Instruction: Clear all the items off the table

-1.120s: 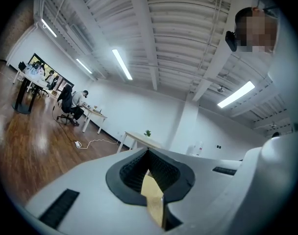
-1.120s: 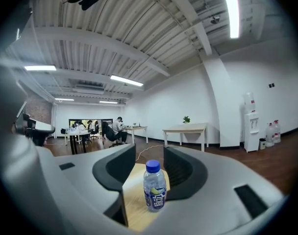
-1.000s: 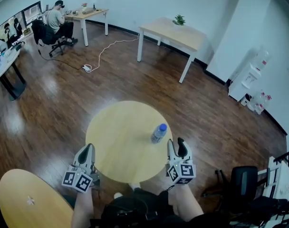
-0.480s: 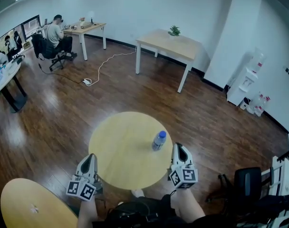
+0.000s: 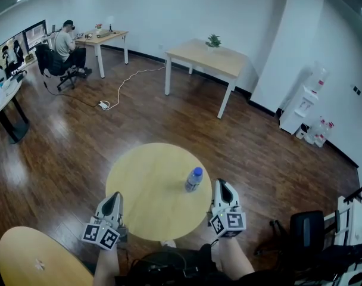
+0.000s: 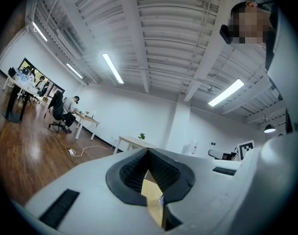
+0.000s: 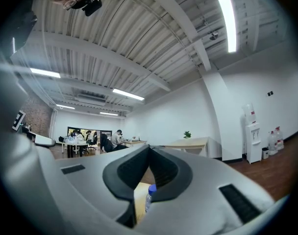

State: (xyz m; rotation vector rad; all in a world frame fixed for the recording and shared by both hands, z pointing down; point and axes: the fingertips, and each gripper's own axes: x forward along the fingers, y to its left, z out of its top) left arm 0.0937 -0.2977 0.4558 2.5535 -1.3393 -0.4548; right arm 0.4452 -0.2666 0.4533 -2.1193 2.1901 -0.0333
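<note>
1. Pale wood round desk (image 5: 146, 186) carries one item: a clear water bottle (image 5: 194, 179) with a blue cap. It stands upright on the desk's right half, nearer the right claw's side.
2. Right claw (image 5: 223, 187) has its jaws pressed together with nothing in them. It hovers at the desk's near-right edge, near the water bottle but not touching it. In the right gripper view the water bottle (image 7: 149, 196) shows just past the closed tips, a little right of the centre line.
3. Left claw (image 5: 112, 198) also has its jaws together and is empty. It sits at the near-left edge, well apart from the water bottle. The left gripper view shows only a sliver of desk through the gap.
4. Step in hand, as a judgement: reach in and take the water bottle with the right claw. No grip has begun.
5. To do it well:
   - Spread the jaws wide before closing in, since shut tips would just shove the water bottle over.
   - Come in level from the side and centre the body between the pads.
   - Take it at mid-height, below the cap.
   - Squeeze gently, because thin plastic probably buckles or slips.
   - Lift straight up before carrying it away.
6. Risk: the water bottle is tall and looks light, so it likely tips on a glancing touch and could roll off the round desk. The left claw is better kept back.
7. Nothing else is visible on the desk, so this looks like the only item to clear.
</note>
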